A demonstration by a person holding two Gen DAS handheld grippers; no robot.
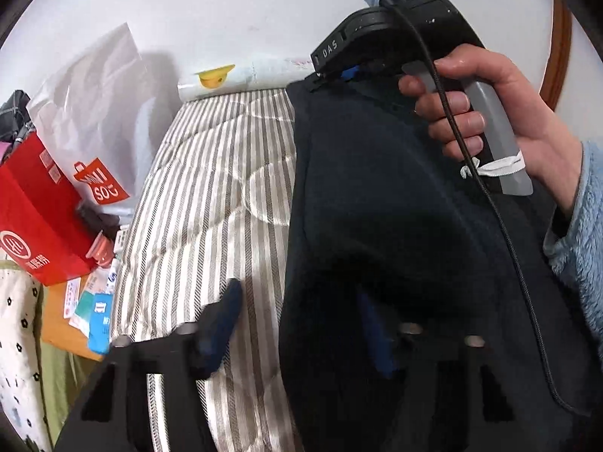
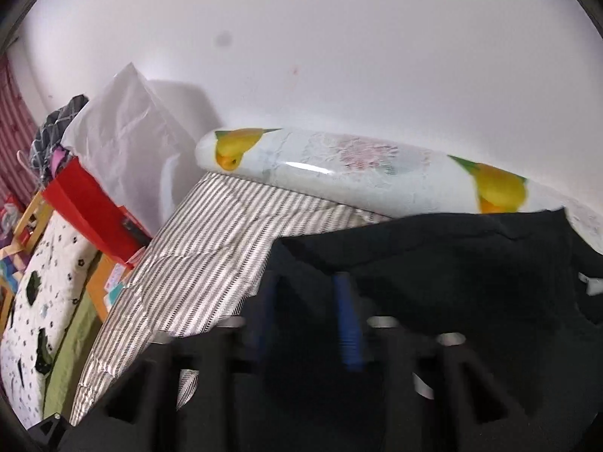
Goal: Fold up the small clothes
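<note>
A dark navy garment (image 1: 395, 207) hangs in the air above the striped bed cover (image 1: 211, 196). In the left wrist view my right gripper (image 1: 331, 73) is shut on the garment's top edge, held by a hand in a blue fleece sleeve. My left gripper (image 1: 301, 324) stands wide open; its left finger (image 1: 222, 324) is bare over the bed, its right finger (image 1: 375, 339) lies against the hanging cloth. In the right wrist view the garment (image 2: 452, 263) drapes across my right gripper (image 2: 307, 316), whose blue pads (image 2: 348, 324) pinch a fold of it.
A rolled white mat with yellow bird prints (image 2: 358, 173) lies along the white wall at the bed's far edge. Left of the bed stand a red paper bag (image 1: 34, 218), a white shopping bag (image 1: 94, 113), small boxes (image 1: 94, 312) and a white flower-print quilt (image 2: 41, 293).
</note>
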